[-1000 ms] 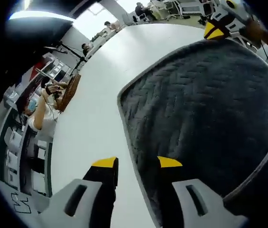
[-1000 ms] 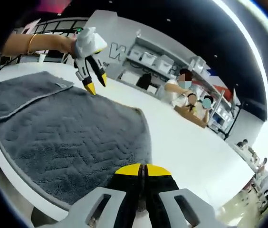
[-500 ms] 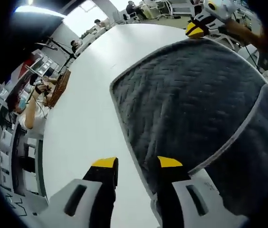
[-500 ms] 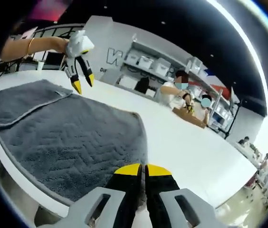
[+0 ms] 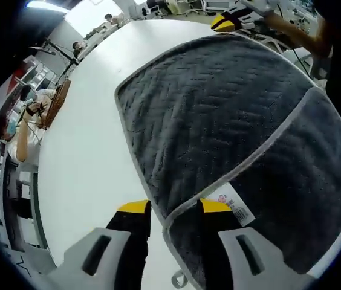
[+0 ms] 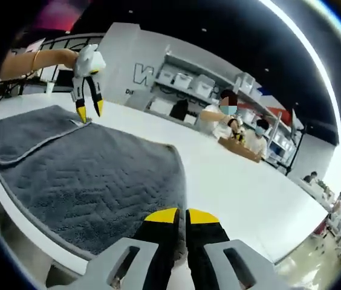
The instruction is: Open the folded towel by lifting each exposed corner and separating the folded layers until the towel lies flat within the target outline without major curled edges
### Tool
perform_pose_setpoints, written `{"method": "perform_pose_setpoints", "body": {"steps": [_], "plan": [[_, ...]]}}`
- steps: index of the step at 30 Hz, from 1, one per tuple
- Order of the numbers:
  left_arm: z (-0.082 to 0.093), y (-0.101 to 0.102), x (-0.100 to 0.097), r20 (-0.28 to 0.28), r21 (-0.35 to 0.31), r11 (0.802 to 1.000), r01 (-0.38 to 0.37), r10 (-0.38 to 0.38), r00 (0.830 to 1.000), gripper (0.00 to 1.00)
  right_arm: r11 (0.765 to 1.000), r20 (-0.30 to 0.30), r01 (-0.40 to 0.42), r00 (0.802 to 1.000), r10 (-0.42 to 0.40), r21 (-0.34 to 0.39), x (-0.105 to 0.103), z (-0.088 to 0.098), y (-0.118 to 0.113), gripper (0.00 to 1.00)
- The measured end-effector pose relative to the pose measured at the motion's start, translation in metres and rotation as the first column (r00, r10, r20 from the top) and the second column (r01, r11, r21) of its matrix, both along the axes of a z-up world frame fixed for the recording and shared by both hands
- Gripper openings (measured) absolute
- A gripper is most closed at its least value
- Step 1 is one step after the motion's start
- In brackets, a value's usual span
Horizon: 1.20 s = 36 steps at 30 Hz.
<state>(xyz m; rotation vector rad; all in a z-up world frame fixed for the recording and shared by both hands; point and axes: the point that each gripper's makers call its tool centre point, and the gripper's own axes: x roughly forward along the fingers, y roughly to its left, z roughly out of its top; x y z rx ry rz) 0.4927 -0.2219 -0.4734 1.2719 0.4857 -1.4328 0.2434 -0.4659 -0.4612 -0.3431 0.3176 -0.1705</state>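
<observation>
- Towel (image 5: 219, 103) lies on the white worktop (image 5: 86, 139), one end folded over; soft, limp, likely draping when lifted.
- Left gripper (image 5: 173, 207) is parted over the labelled corner (image 5: 231, 202), the best hold.
- Right gripper (image 6: 177, 212) pinches the far edge.

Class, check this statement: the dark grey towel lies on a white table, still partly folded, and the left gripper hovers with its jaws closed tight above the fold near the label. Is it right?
Not quite. The left gripper has its jaws open, with a clear gap between the yellow tips, as the left gripper view shows. The rest holds: the dark grey towel lies on the white table, partly folded, and the label sits by the fold.
</observation>
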Motion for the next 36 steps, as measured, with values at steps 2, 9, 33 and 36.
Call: {"method": "perform_pose_setpoints", "body": {"steps": [2, 9, 33, 36], "plan": [[-0.003, 0.001, 0.001, -0.011, 0.005, 1.000, -0.006, 0.006, 1.000, 0.26, 1.000, 0.001, -0.001, 1.000, 0.001, 0.000, 0.000, 0.000, 0.000, 0.00], [-0.014, 0.005, -0.006, -0.083, 0.016, 0.999, -0.036, 0.038, 0.996, 0.15, 1.000, 0.006, 0.000, 1.000, 0.000, 0.004, 0.000, 0.002, 0.000, 0.00], [-0.018, 0.009, -0.025, 0.098, 0.223, 0.968, 0.116, -0.140, 0.985, 0.04, 1.000, 0.025, -0.011, 1.000, 0.010, 0.027, -0.003, 0.004, 0.008, 0.00], [-0.016, 0.012, -0.028, 0.129, 0.208, 0.972, 0.107, -0.136, 0.982, 0.03, 0.999, 0.029, -0.013, 1.000, 0.012, 0.032, -0.005, 0.005, 0.010, 0.00]]}}
